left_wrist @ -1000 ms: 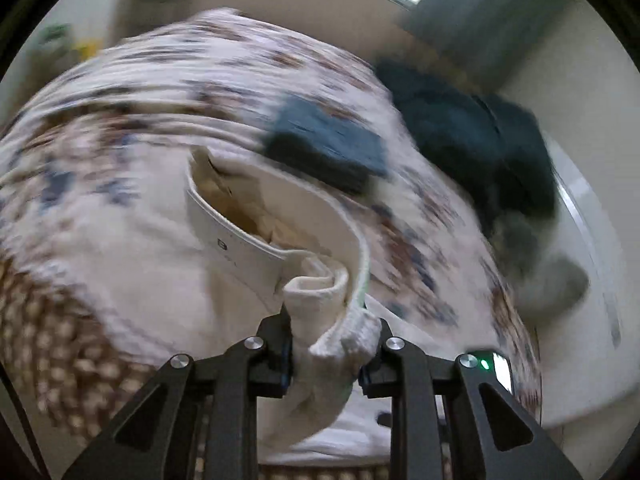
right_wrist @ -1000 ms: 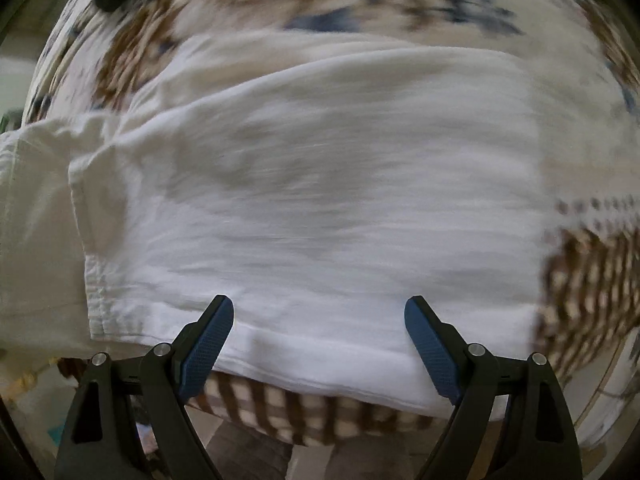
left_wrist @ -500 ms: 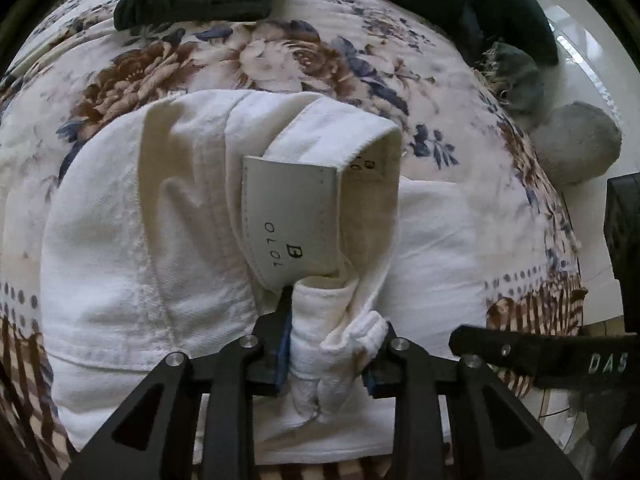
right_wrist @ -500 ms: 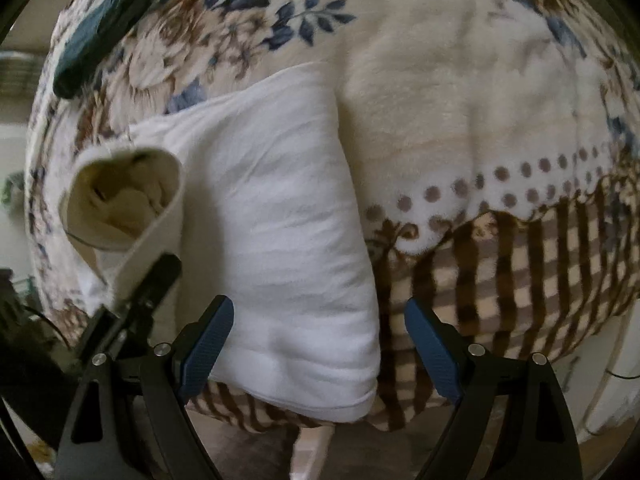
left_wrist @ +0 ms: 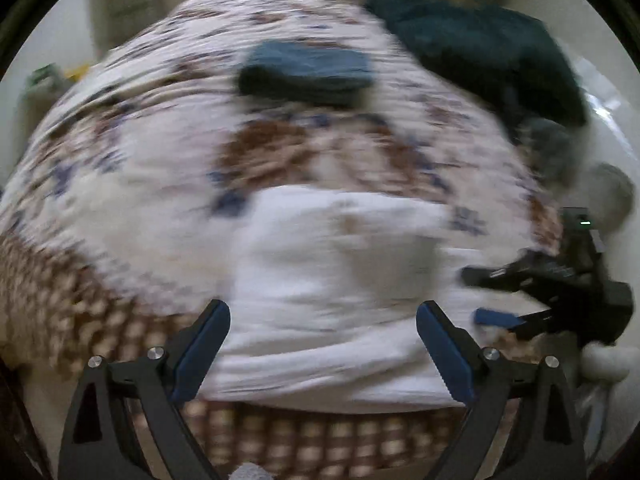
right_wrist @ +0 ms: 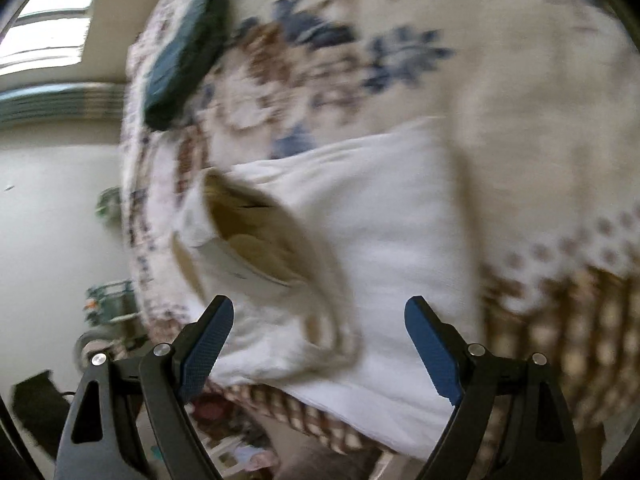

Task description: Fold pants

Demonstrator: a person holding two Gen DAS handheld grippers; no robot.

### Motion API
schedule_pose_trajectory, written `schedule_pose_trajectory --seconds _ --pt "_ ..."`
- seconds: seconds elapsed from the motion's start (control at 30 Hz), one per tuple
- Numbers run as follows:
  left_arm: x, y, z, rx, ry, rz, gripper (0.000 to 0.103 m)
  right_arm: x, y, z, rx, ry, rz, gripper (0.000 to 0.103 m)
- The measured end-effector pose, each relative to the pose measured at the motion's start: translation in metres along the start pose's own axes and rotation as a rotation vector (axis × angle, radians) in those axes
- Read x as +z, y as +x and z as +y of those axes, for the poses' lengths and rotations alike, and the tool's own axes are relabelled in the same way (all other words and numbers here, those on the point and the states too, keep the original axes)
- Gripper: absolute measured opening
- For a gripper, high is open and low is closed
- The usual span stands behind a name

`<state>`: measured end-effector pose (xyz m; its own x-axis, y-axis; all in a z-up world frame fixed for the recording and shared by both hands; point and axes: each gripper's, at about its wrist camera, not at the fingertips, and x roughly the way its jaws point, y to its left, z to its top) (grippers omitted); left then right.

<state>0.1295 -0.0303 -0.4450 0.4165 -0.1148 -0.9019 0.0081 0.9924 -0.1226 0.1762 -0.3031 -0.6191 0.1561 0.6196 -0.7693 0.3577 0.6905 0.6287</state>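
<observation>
The white pants (left_wrist: 320, 280) lie folded near the front edge of a floral bedspread (left_wrist: 140, 168). In the right wrist view the pants (right_wrist: 380, 240) show their open waistband with a tan lining facing left. My left gripper (left_wrist: 322, 344) is open and empty, just in front of the pants. My right gripper (right_wrist: 318, 344) is open and empty over the pants' near edge; it also shows in the left wrist view (left_wrist: 520, 300) at the right side of the pants. Both views are motion-blurred.
A folded dark blue garment (left_wrist: 308, 72) lies further back on the bed, also in the right wrist view (right_wrist: 180, 60). A dark green pile (left_wrist: 488, 48) and grey cushions (left_wrist: 612, 196) sit at the far right. The bed's checkered edge (left_wrist: 320, 440) is near; floor clutter (right_wrist: 108, 320) lies left.
My left gripper has let go of the waistband, opened and pulled back. The pants now lie folded on the bed. My right gripper has swung left, still open.
</observation>
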Motion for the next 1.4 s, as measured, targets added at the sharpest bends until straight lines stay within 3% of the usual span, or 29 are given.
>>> schedule_pose_trajectory --seconds 0.13,0.23,0.3,0.33,0.37,0.47,0.6,0.73,0.87,1.0,1.07,1.13,1.2,1.27,1.4 --pt "-0.004 0.025 0.068 0.121 -0.109 0.09 0.095 0.014 0.058 0.03 0.052 -0.074 0.06 0.09" --pt "-0.006 0.032 0.099 0.166 -0.163 0.101 0.095 0.018 0.092 0.041 -0.028 -0.144 0.113 0.094" --pt "-0.005 0.032 0.109 0.187 -0.182 0.093 0.095 0.016 0.097 0.051 -0.043 -0.178 0.085 0.091" --pt "-0.004 0.033 0.112 0.187 -0.187 0.089 0.095 0.014 0.1 0.053 -0.047 -0.183 0.08 0.082" --pt "-0.003 0.034 0.113 0.182 -0.195 0.092 0.095 0.011 0.098 0.056 -0.047 -0.186 0.077 0.054" --pt "0.0 0.037 0.112 0.166 -0.223 0.096 0.095 0.001 0.09 0.067 -0.057 -0.187 0.051 0.033" --pt "0.008 0.035 0.099 0.121 -0.223 0.091 0.095 -0.019 0.045 0.077 -0.082 -0.157 -0.002 0.015" --pt "0.021 0.033 0.076 0.047 -0.188 0.084 0.095 -0.034 -0.032 0.055 -0.094 -0.087 -0.1 0.014" --pt "0.028 0.041 0.054 -0.014 -0.148 0.096 0.095 -0.04 -0.095 -0.003 -0.141 0.039 -0.149 0.014" --pt "0.04 0.057 0.033 -0.076 -0.132 0.117 0.095 -0.03 -0.114 -0.063 -0.232 0.122 -0.144 0.014" --pt "0.049 0.067 0.02 -0.11 -0.109 0.131 0.095 -0.019 -0.106 -0.089 -0.215 0.145 -0.108 0.016" --pt "0.057 0.082 0.006 -0.132 -0.08 0.148 0.095 -0.014 -0.097 -0.111 -0.181 0.195 -0.097 0.028" --pt "0.066 0.101 -0.008 -0.148 -0.049 0.183 0.095 -0.011 -0.091 -0.125 -0.166 0.234 -0.073 0.059" --pt "0.076 0.123 -0.018 -0.179 -0.033 0.227 0.095 -0.016 -0.094 -0.129 -0.152 0.257 -0.107 0.075" --pt "0.096 0.167 -0.032 -0.208 -0.05 0.298 0.095 -0.041 -0.109 -0.146 -0.151 0.362 -0.153 0.075"
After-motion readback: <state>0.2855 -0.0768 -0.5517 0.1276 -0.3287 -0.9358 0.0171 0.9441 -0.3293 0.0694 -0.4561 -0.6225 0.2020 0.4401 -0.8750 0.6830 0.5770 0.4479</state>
